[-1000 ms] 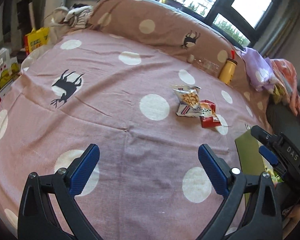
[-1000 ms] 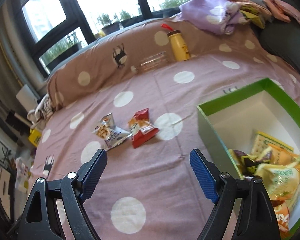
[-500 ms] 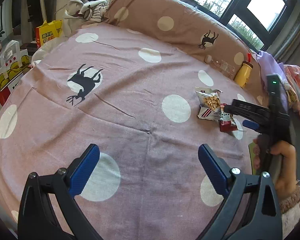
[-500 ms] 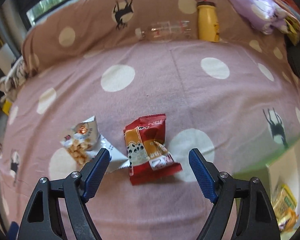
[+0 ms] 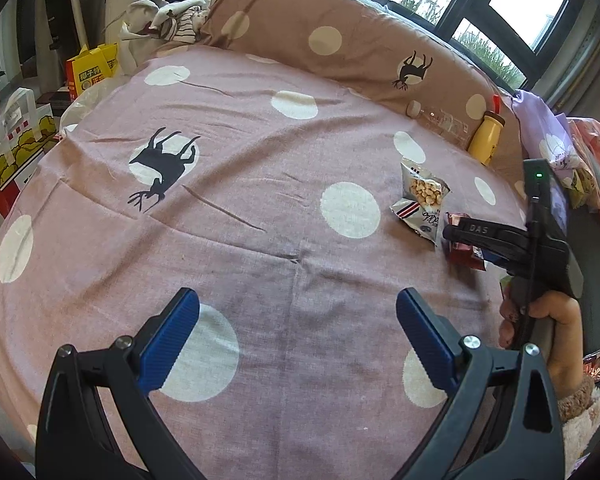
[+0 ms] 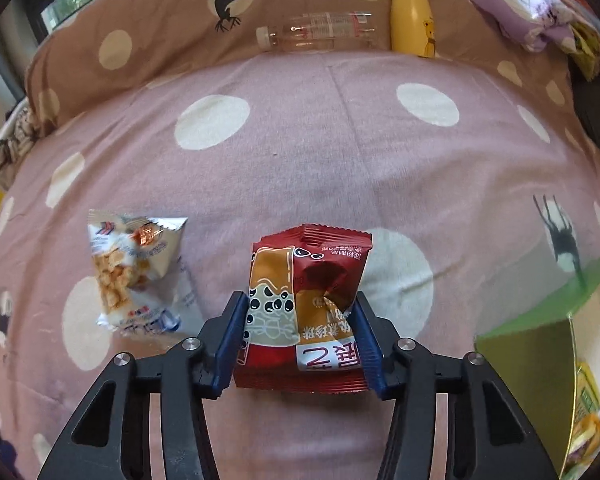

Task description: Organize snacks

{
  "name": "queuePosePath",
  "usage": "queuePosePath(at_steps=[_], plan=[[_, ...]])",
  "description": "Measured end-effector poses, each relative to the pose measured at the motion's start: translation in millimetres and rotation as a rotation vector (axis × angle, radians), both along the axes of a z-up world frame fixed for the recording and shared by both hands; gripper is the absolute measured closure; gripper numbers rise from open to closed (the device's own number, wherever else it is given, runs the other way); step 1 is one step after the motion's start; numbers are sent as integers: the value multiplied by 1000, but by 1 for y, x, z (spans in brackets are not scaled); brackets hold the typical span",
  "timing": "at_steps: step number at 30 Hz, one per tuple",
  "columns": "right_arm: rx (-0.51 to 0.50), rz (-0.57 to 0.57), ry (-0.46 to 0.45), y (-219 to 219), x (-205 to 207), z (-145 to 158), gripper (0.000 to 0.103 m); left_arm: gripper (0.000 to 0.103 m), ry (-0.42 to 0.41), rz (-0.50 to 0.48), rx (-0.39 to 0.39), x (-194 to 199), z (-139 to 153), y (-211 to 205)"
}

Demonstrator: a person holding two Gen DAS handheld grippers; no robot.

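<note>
Pinching red snack packet [image 6: 308,300], right gripper [image 6: 300,336] fingers just closed; left gripper [image 5: 296,328] fingers apart, empty.

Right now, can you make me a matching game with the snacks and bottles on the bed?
Things:
1. red snack packet
2. white snack packet
3. clear bottle
4. yellow bottle

States:
A. lying on its side against the pillow
B. squeezed between the right gripper pads
C. standing upright
D. lying loose on the bedspread

Pairs: 1-B, 2-D, 3-A, 4-C
</note>
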State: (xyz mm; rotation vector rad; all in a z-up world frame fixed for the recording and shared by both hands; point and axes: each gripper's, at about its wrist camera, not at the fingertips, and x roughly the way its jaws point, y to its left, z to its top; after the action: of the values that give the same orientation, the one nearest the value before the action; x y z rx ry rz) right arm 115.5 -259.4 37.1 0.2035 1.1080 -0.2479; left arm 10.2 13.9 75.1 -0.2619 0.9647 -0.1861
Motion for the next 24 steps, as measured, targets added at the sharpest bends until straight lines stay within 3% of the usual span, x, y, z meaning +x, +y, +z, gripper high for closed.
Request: queuePosePath(at_steps=[5,9,14,21,24], plan=[[46,37,-31,16,-30,21,50,4,4,-1,10,-2,0,-2],[155,65,-49,32,-59,31,50,5,27,0,18,-2,-2,-3],[264,77,-9,42,-95,18,50,5,37,-15,33,-4,-3,-8],[259,81,61,52,-115,-1,50,8,68,-50,-2,-6,-6,-15],[287,75,47,46,-118,1,46,13,93,-51,-12,-6,-9,-18]])
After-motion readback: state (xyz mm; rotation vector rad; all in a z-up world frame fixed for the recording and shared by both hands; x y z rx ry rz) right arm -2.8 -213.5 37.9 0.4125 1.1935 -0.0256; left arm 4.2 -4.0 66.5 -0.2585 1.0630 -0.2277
